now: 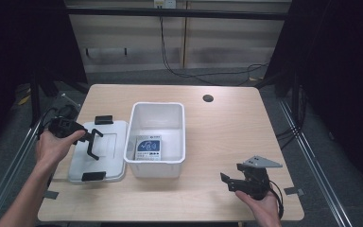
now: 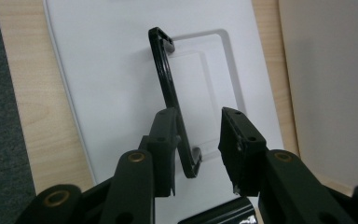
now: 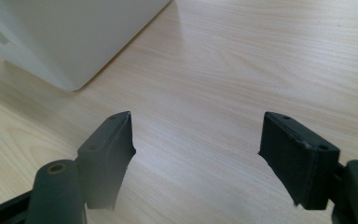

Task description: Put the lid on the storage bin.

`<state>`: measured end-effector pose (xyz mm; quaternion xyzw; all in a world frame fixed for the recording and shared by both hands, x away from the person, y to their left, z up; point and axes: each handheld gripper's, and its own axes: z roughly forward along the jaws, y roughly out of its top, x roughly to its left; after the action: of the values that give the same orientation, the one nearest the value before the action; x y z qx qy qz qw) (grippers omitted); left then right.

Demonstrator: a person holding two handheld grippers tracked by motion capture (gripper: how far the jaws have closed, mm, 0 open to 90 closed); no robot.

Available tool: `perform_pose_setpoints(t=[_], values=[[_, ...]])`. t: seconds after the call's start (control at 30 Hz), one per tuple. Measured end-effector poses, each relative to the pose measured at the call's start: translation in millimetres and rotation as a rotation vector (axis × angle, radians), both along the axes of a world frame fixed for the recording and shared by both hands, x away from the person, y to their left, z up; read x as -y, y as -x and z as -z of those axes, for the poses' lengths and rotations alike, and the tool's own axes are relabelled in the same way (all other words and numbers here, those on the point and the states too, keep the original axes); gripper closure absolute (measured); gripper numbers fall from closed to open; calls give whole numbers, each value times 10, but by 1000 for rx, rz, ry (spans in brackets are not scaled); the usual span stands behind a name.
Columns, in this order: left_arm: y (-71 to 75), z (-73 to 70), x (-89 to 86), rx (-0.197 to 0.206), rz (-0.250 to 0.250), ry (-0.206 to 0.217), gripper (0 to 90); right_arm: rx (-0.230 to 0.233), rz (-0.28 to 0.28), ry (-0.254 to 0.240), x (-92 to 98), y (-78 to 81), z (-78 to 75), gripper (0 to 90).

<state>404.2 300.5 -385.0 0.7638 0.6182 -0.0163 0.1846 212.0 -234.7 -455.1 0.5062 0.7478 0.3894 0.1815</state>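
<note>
My left hand-held gripper (image 1: 90,142) is over the white lid (image 1: 106,153), which lies flat on the desk (image 1: 227,127) just beside the white box (image 1: 157,138). The lid has a black clip (image 1: 103,119) at its far end and another black clip (image 1: 93,176) at its near end. In the left gripper view, the thin black handle (image 2: 170,88) stands up from the lid (image 2: 98,70), and its near end sits between my jaws, up against one of them. The jaws have a gap, so they are not squeezing it.

My right hand-held gripper (image 1: 230,182) is low over the bare desk, well apart from the box, and its jaws are spread wide with nothing in them.

Inside the box lies a small blue and white packet (image 1: 149,147).
</note>
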Motion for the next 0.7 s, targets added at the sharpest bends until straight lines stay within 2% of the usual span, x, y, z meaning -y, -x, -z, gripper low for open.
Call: perform_pose_setpoints(t=[0.1,0.17,0.33,0.4,0.57,0.7], values=[[-40,75,23,-25,-11,-31,687,2,-4,4,-4,3,-1,252],[-56,102,22,-30,-23,-24,691,1,-6,4,-3,4,1,252],[-98,153,69,-65,-24,-46,695,-6,-7,2,-10,2,2,252],[-109,166,94,-75,-50,-57,694,-6,-11,4,-13,3,4,252],[-150,175,122,-108,-95,-105,697,-10,-11,6,-19,2,7,252],[-183,212,169,-135,-95,-134,714,-8,-15,4,-19,1,8,252]])
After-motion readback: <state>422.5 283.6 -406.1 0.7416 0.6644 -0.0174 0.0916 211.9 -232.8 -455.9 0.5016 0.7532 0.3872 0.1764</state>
